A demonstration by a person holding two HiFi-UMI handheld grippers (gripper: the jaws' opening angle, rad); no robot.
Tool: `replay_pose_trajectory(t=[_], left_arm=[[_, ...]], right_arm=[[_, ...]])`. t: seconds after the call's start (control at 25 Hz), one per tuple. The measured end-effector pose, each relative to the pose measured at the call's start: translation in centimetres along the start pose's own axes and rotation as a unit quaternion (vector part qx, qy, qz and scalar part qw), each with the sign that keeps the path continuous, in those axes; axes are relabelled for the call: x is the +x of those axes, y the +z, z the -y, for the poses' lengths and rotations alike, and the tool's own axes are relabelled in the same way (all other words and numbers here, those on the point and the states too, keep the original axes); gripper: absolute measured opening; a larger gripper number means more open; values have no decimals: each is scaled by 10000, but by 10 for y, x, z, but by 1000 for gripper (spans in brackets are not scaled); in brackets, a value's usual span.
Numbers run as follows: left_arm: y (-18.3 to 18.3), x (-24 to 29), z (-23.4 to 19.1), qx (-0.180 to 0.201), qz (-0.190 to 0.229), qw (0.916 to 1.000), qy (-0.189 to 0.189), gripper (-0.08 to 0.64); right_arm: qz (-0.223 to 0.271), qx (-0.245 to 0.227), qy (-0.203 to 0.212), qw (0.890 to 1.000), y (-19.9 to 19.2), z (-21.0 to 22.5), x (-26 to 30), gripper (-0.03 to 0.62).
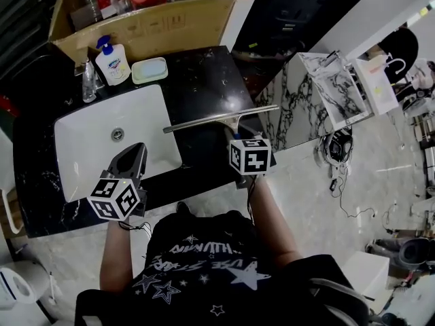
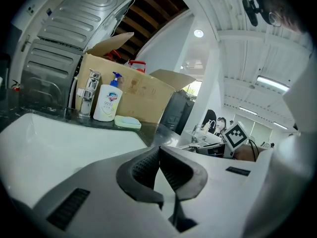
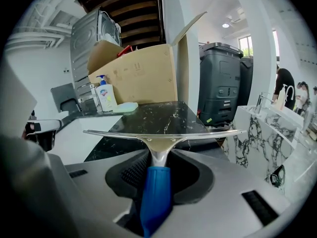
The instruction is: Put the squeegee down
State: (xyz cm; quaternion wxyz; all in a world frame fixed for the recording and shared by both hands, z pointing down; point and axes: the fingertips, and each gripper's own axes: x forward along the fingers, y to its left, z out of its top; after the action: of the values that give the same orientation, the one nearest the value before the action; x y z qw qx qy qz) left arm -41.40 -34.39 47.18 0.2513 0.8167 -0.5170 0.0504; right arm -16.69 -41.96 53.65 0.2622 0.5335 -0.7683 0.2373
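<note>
The squeegee (image 1: 221,118) has a long metal blade and a blue handle (image 3: 155,192). Its blade (image 3: 163,134) hangs level over the black marble counter (image 1: 204,80), just right of the white sink (image 1: 81,141). My right gripper (image 3: 158,165) is shut on the blue handle, with its marker cube (image 1: 249,155) near the counter's front edge. My left gripper (image 1: 136,149) hovers over the front part of the sink. Its pads (image 2: 143,167) meet at the tips with nothing between them.
A soap pump bottle (image 1: 112,63), a soap dish (image 1: 149,70) and a tap (image 1: 88,80) stand at the back of the counter. An open cardboard box (image 1: 136,19) sits behind them. A dark bin (image 3: 223,83) and a white marble stand (image 1: 333,87) are to the right.
</note>
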Motion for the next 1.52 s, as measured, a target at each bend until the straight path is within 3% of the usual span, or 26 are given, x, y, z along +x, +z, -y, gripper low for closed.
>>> replay_pose_trajectory(t=[1.12, 1.52], left_arm=[[-5, 8, -8, -116, -36, 9999, -113, 18], [0, 4, 4, -119, 101, 9998, 128, 19]], right_arm=[[-411, -305, -136, 9986, -9, 0, 15, 143], [-326, -637, 77, 9974, -2, 1, 6, 166]])
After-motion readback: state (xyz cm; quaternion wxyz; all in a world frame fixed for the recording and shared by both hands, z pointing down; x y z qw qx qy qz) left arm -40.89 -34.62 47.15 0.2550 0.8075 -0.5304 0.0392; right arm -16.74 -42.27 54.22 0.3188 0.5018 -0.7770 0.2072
